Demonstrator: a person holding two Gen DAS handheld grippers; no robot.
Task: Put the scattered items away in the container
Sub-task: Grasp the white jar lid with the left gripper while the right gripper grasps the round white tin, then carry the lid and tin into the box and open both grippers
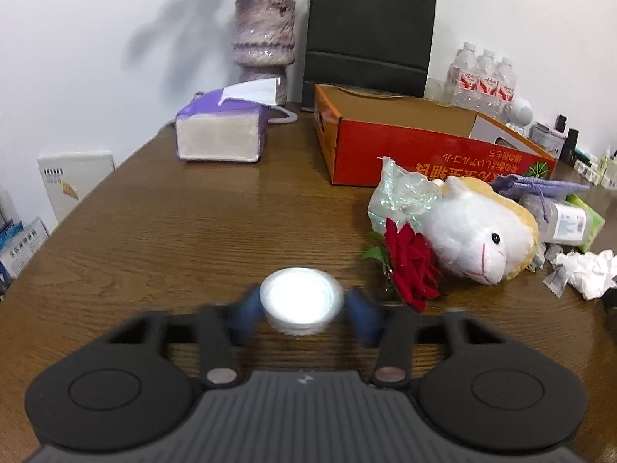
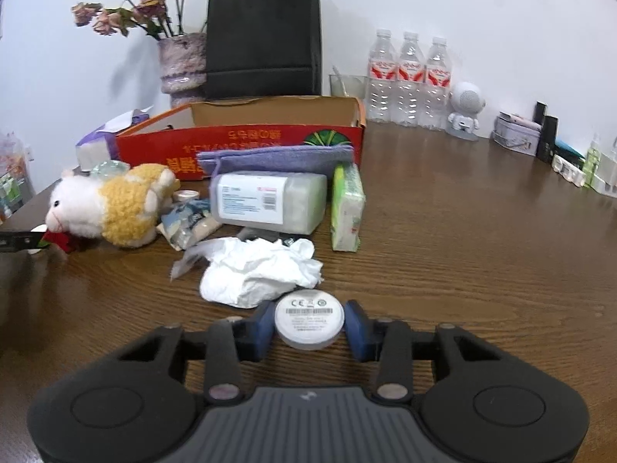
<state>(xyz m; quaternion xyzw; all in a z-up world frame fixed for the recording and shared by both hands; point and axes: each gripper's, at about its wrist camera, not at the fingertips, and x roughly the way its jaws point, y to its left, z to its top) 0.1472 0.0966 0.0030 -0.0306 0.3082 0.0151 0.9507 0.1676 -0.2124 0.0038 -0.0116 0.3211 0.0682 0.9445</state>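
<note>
My left gripper (image 1: 302, 310) is shut on a round white tub (image 1: 301, 301), held just above the brown table (image 1: 173, 223). My right gripper (image 2: 309, 326) is shut on a round white puck with a barcode label (image 2: 309, 318). The red cardboard box (image 1: 416, 146) stands open at the back; it also shows in the right wrist view (image 2: 246, 142). Scattered in front of it are a plush sheep (image 2: 112, 204), a red rose (image 1: 412, 266), crumpled white tissue (image 2: 258, 270), a labelled clear bottle (image 2: 270, 200), a green tissue pack (image 2: 347, 208) and a purple pouch (image 2: 277, 156).
A purple tissue box (image 1: 219, 131), a vase (image 1: 264, 46) and a black paper bag (image 1: 370, 34) stand at the back. Three water bottles (image 2: 408, 81), a small white robot figure (image 2: 464, 112) and small cosmetics (image 2: 559, 146) line the right rear.
</note>
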